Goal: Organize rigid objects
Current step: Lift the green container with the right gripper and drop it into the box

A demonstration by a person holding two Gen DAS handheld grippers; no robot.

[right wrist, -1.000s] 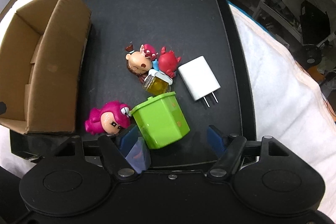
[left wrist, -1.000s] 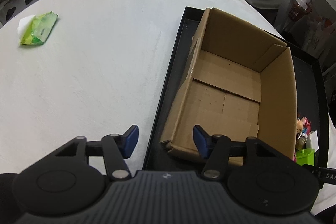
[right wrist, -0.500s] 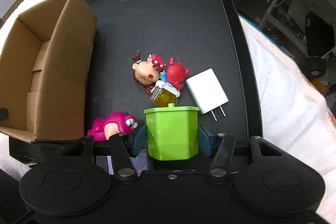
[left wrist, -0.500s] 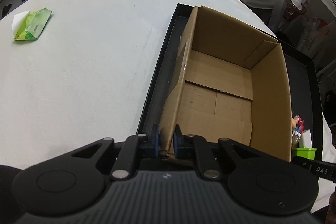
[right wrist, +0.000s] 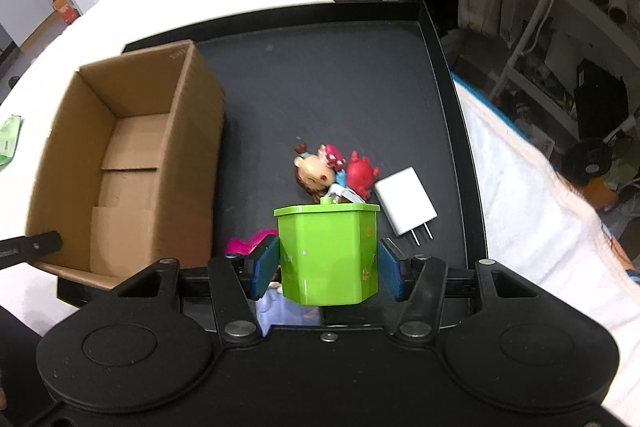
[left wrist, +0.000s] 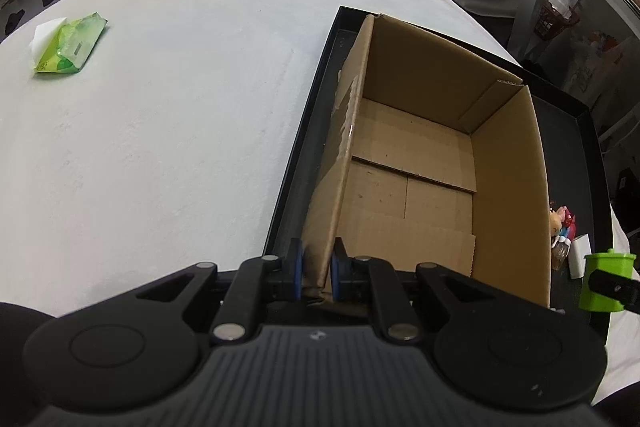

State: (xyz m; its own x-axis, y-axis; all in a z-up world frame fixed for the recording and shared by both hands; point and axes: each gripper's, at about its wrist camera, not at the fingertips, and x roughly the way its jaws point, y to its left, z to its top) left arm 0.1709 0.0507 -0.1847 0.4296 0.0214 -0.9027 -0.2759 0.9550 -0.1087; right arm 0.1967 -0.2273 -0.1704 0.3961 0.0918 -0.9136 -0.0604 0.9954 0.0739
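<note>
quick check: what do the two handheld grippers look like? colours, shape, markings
Both match. The left gripper and right gripper have a black ribbed body flanked by two round black discs, black linkage arms with silver pivot pins, and blue fingertip pads. A small pale logo sits mid-body on the left. No cables or sleeves are visible.

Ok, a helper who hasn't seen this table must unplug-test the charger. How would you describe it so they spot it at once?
Find the black tray holding the cardboard box. To the right of the box lies a cluster of small toys; the white charger lies flat at its right edge. It alone is plain white and blocky, with two metal prongs.
</note>
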